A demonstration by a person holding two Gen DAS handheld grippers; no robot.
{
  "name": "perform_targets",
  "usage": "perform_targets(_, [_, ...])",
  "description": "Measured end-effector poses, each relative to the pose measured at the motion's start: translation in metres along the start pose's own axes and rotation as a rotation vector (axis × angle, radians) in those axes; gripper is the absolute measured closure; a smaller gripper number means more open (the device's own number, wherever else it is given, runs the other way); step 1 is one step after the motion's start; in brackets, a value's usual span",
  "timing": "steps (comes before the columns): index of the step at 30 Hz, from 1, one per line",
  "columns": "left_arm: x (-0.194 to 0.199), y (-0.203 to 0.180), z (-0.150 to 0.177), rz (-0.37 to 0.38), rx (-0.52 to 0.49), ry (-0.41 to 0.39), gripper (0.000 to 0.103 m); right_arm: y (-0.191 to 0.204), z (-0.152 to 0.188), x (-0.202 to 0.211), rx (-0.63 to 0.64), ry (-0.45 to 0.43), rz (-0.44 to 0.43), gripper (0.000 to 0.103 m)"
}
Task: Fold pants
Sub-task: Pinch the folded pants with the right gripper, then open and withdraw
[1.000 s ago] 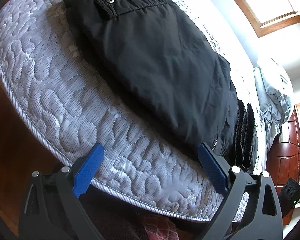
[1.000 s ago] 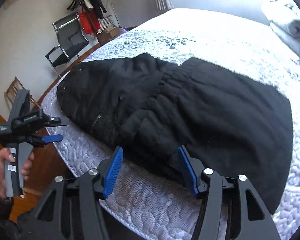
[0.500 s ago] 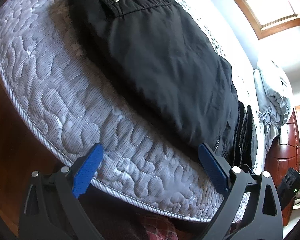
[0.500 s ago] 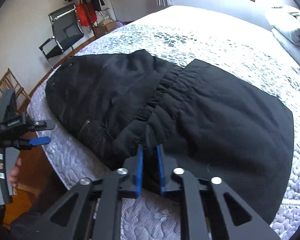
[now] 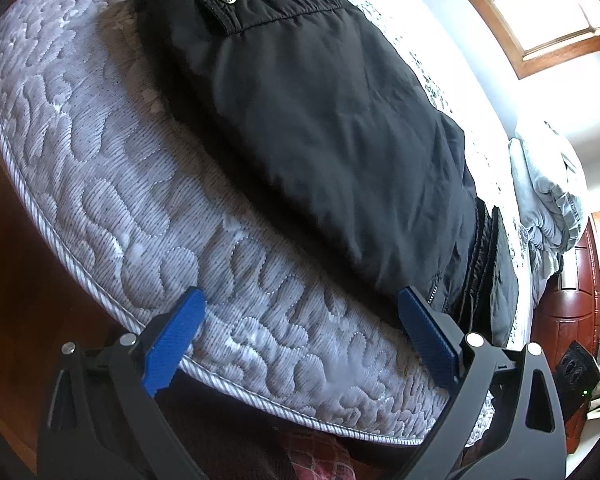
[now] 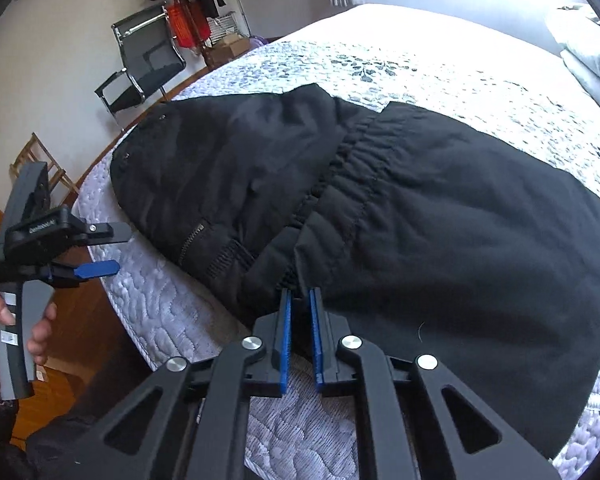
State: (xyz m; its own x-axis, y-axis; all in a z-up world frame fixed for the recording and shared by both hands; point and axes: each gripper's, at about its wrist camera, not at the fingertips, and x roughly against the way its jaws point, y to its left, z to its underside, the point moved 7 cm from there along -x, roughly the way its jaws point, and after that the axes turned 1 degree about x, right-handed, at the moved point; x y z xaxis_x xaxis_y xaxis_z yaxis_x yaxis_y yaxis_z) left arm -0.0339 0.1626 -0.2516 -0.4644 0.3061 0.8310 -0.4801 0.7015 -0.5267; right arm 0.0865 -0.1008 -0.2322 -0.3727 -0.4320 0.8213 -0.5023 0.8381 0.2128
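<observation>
We see the black pants lying folded across the near part of the mattress, their near edge running just inside the mattress's piped rim. Our right gripper has its blue pads drawn narrow, pinching a fold of the pants at the near edge where the gathered waistband comes down; dark cloth sits between the pads. Our left gripper stands with its jaws wide and nothing between them, hovering over the bare quilted strip between the pants and the rim; its right pad is near the zipper corner of the pants, and we cannot tell if it touches. In the right wrist view a hand holds that gripper off the mattress corner, over wooden floor. Beyond the pants the mattress lies open toward the window, with folded bedding at the far end. A chair stands well apart by the wall.
</observation>
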Motion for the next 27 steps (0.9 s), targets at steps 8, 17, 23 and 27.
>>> perform_targets(8, [0.005,-0.008,-0.002,-0.001,-0.017,-0.006,0.006,-0.005,-0.002,0.007,-0.043,0.001,-0.041,0.064])
perform_targets(17, [0.025,0.002,-0.02,0.059,0.052,-0.044,0.006,-0.064,-0.003,0.072,-0.28,-0.135,-0.113,0.061])
perform_targets(23, [0.038,0.019,-0.045,0.191,0.166,-0.07,0.006,-0.145,0.027,0.109,-0.559,-0.223,-0.103,0.06])
perform_targets(27, [0.046,0.038,-0.068,0.339,0.296,-0.114,0.006,-0.175,0.046,0.121,-0.646,-0.253,-0.084,0.06])
